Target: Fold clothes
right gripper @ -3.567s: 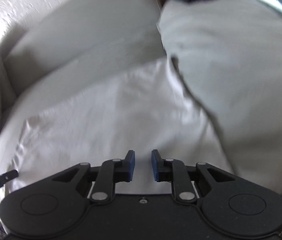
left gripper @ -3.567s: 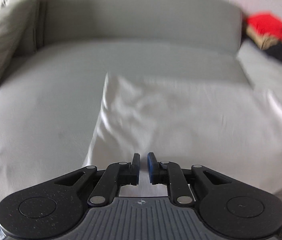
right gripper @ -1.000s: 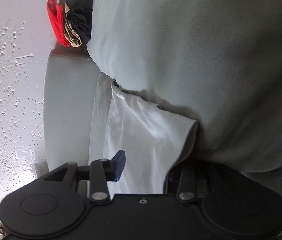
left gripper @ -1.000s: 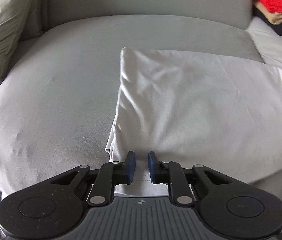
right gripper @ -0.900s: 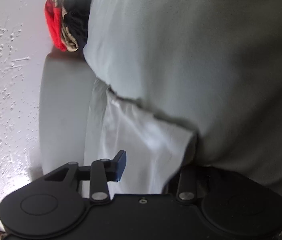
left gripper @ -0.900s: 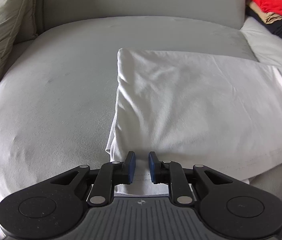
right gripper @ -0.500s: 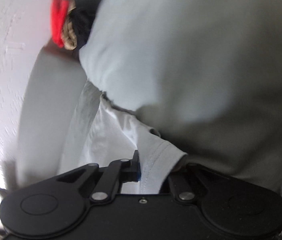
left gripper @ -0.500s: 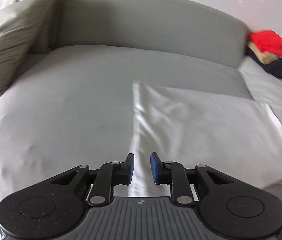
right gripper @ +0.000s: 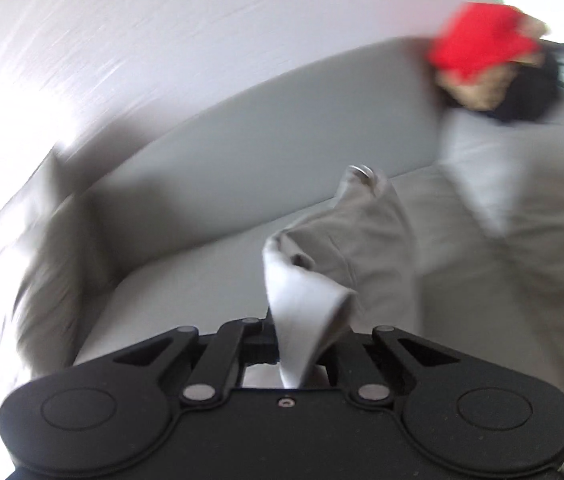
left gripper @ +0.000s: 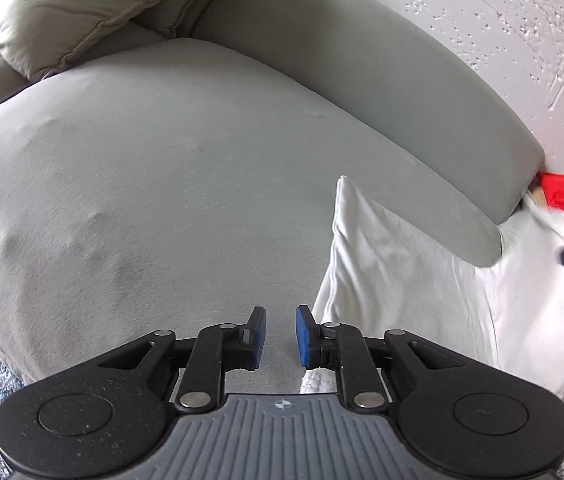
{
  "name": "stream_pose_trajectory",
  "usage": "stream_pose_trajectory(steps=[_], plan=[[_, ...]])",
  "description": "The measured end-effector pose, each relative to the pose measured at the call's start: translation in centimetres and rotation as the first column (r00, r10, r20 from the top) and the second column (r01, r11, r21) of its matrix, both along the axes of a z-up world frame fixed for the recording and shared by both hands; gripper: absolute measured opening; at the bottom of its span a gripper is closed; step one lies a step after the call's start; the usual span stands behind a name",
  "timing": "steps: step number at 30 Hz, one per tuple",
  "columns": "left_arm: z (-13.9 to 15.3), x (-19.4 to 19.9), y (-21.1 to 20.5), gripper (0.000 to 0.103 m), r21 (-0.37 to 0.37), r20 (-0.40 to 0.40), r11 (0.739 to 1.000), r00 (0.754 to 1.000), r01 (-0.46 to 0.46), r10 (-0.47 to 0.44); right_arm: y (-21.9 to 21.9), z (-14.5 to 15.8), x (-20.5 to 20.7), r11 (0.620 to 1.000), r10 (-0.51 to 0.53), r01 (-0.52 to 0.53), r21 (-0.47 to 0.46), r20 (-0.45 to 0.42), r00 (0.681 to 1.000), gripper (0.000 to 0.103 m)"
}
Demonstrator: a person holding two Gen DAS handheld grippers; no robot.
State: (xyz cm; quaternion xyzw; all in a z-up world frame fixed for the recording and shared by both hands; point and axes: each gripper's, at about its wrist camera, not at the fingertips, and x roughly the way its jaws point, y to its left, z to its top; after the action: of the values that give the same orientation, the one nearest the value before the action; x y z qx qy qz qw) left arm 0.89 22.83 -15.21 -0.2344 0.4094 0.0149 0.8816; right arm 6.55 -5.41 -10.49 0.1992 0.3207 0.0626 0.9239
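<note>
The right gripper [right gripper: 298,350] is clamped on a bunched edge of the white garment [right gripper: 302,300] — fabric rising mid-frame. The left gripper [left gripper: 281,338] is closing, its blue pads empty over the grey sofa seat [left gripper: 162,200]; in its view the garment [left gripper: 402,280] lies lower right.

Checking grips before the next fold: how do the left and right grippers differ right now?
The right gripper is shut on the white garment, a fold rising between its fingers; the left gripper holds nothing, its jaws closing over the grey sofa cushion with a gap between the blue pads. Both point downward at the sofa.
</note>
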Motion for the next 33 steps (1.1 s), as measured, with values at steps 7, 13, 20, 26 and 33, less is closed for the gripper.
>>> stream_pose_trajectory(steps=[7,13,20,26,33], plan=[[-0.2,-0.1,0.4,0.015,-0.021,-0.015,1.0,1.0,-0.013,0.013,7.4,-8.5,0.5,0.974,0.219,-0.226,0.01,-0.287,0.932,0.004],[-0.1,-0.1,0.0,0.015,-0.021,-0.012,1.0,1.0,-0.012,0.011,5.2,-7.8,0.8,0.972,0.21,-0.169,0.161,-0.282,0.936,0.004],[-0.5,0.0,0.5,0.015,-0.025,-0.014,1.0,1.0,-0.017,0.016,5.3,-5.0,1.7,0.945,0.17,-0.1,0.312,-0.207,0.963,0.004],[-0.5,-0.1,0.5,0.015,-0.021,-0.015,0.999,1.0,-0.026,0.026,6.8,-4.8,1.6,0.949,0.206,-0.143,0.281,-0.207,0.957,0.004],[-0.5,-0.3,0.6,0.015,-0.013,-0.014,0.999,0.999,-0.044,0.044,8.7,-5.0,1.2,0.938,0.317,-0.268,0.218,-0.233,0.919,0.019]])
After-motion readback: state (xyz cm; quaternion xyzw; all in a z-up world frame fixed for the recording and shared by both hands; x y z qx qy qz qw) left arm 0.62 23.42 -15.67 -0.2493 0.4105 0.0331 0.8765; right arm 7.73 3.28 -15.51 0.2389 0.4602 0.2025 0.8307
